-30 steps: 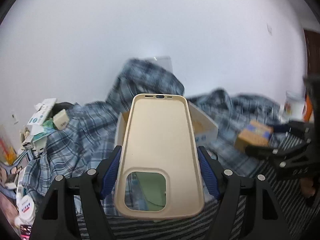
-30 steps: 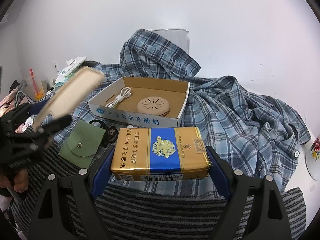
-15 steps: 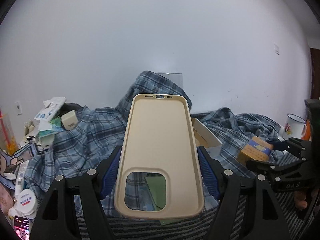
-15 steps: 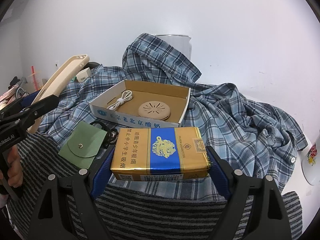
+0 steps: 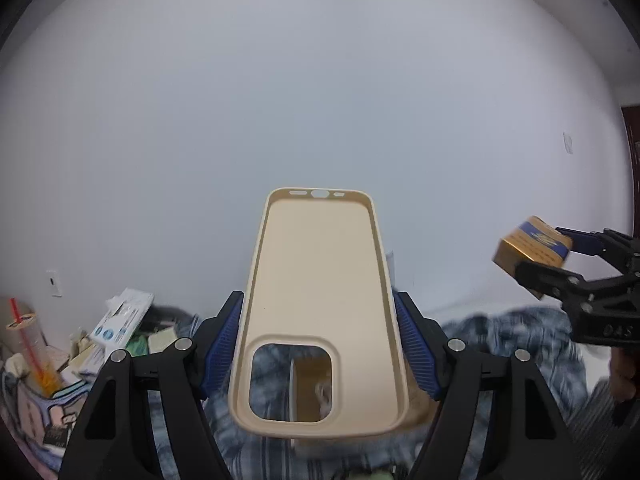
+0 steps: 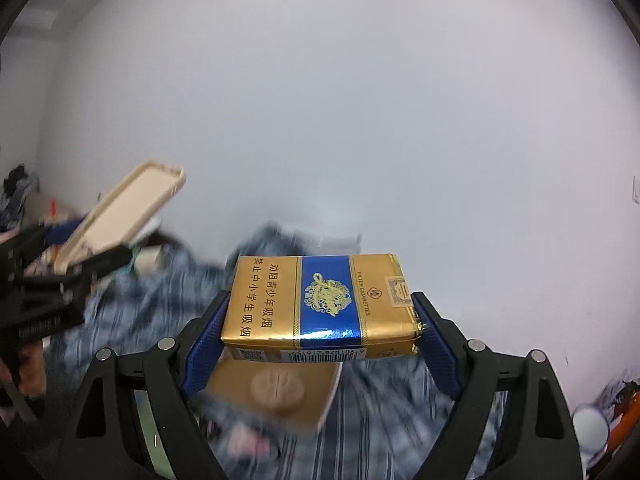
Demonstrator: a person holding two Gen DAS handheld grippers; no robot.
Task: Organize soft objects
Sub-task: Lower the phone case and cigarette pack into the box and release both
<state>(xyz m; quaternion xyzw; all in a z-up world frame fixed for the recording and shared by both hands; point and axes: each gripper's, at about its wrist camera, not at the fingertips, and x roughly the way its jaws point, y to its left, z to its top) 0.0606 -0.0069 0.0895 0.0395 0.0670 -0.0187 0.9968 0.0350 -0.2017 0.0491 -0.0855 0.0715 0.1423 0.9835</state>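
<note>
Between my left claw (image 5: 320, 356) pads I am holding the phone case (image 5: 320, 300), long axis pointing away; my right claw (image 6: 320, 332) is gripping the cigarette pack (image 6: 320, 304) crosswise.

Soft, even, cool light fills both views, with no hard shadows on the pale wall (image 5: 320, 92). Each fisheye frame bends strongly toward the rim, and black vignette corners sit at about 10, 2 and 7 o'clock. The held phone case (image 5: 320, 300) and cigarette pack (image 6: 320, 300) are sharp (a small glare streak runs along the pack's foil edge at 6 o'clock). Below them, the plaid shirt (image 6: 160, 312) and cardboard box (image 6: 276, 392) smear with motion blur.
</note>
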